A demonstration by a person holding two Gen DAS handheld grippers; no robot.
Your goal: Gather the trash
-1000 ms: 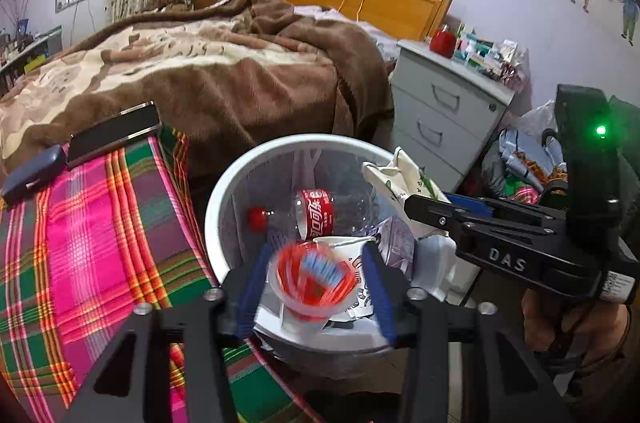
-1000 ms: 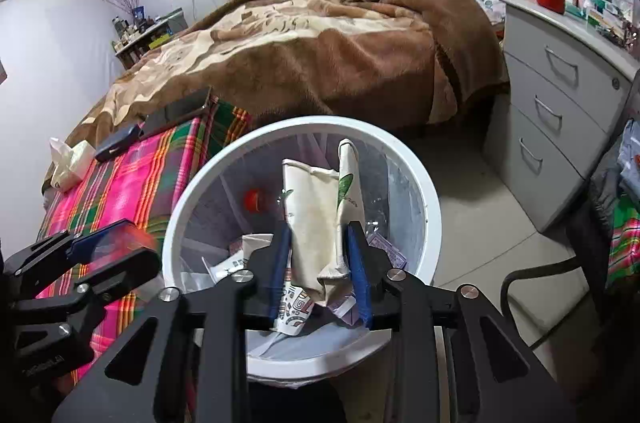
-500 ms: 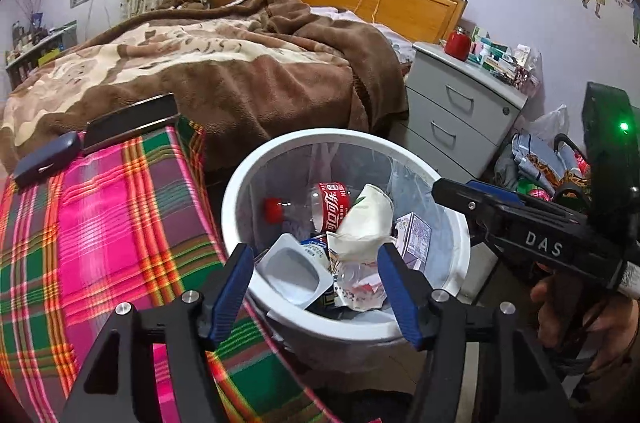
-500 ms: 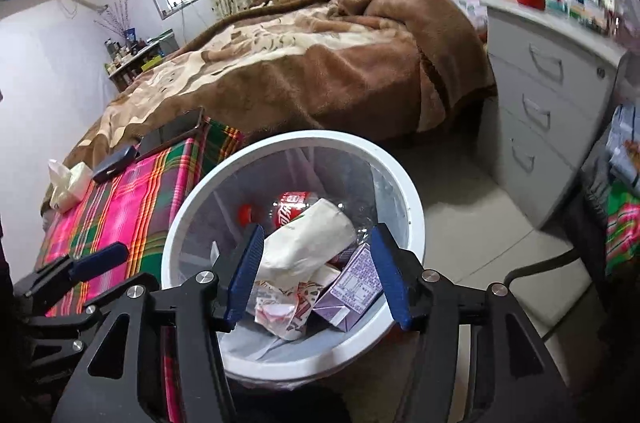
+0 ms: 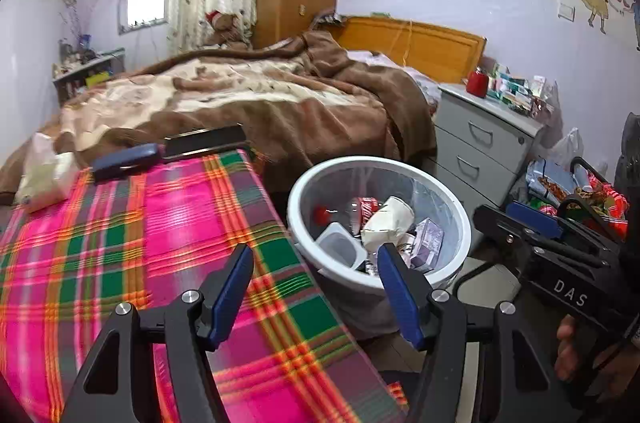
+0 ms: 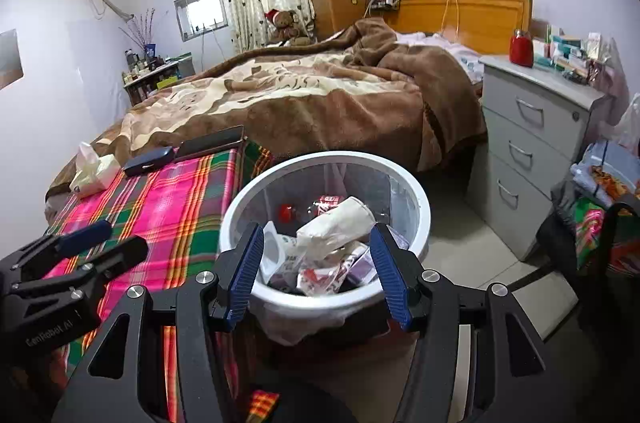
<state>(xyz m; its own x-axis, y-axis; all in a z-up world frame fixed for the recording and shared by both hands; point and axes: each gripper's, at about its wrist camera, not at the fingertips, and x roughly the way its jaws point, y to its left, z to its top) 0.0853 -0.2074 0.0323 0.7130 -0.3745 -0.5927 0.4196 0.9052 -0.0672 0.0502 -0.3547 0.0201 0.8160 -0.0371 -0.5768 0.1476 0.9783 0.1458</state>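
Beside the plaid worktop (image 5: 160, 243), the white bin (image 6: 420, 207) holds the trash: a crumpled paper bag (image 6: 340, 219), a cola bottle (image 5: 360, 205), cartons. Both the left hand-held gripper (image 5: 316, 293) and the right hand-held gripper (image 6: 316, 271) gape wide, gripping nothing, jaws having just opened.

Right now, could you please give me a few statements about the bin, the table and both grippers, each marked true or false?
1. The left gripper holds a cup. False: its jaws stand open and empty.
2. The white bin holds a crumpled paper bag and a cola bottle. True.
3. The right gripper is open with nothing in it. True.
4. The plaid cloth has a glass bottle standing on it. False: a tissue pack, a dark case and a phone lie at its far end.
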